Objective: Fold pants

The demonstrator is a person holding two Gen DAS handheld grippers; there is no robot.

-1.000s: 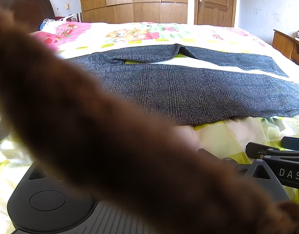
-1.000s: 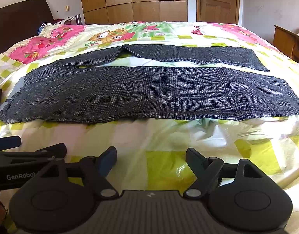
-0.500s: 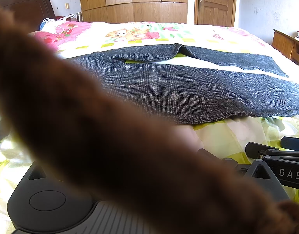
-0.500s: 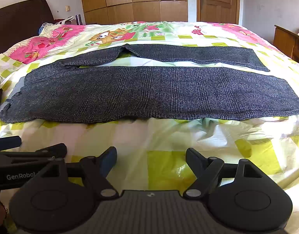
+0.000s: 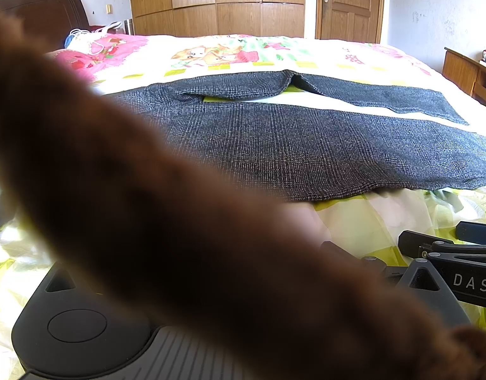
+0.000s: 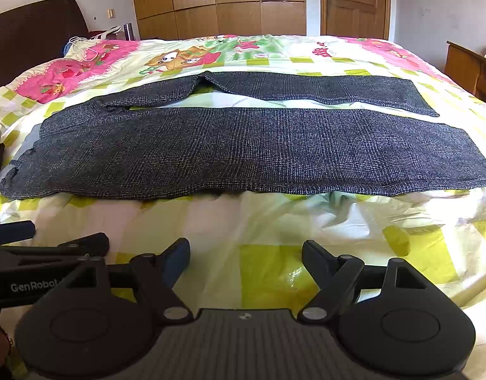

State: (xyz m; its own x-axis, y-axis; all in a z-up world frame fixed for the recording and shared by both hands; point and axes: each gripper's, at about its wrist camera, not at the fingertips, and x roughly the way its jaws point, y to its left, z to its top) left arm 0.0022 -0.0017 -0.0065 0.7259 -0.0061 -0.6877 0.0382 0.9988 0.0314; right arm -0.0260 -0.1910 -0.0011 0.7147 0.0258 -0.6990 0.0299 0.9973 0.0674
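The pants (image 6: pixel 249 152), dark grey with a fine check weave, lie spread flat across the middle band of the right wrist frame on the bed (image 6: pixel 243 221). The legs run toward the right edge and are separated by a strip of bedspread; the waist end sits at the left. The nearer leg lies toward the lower half of the frame, the farther leg in the upper centre.

Right gripper (image 6: pixel 246 250): jaws wide apart, nothing between them. It occupies the bottom centre of its frame, over bare bedspread, short of the near edge of the pants and not touching them.

Left gripper (image 6: pixel 37 237): visible at the lower left of the right wrist frame, lying beside the right gripper, also short of the pants. Whether its jaws are apart or together cannot be determined.

In the left wrist frame, a blurred brown furry object (image 5: pixel 148 221) covers the left and lower areas, hiding that gripper's fingers. The pants (image 5: pixel 322 145) appear in the centre right.
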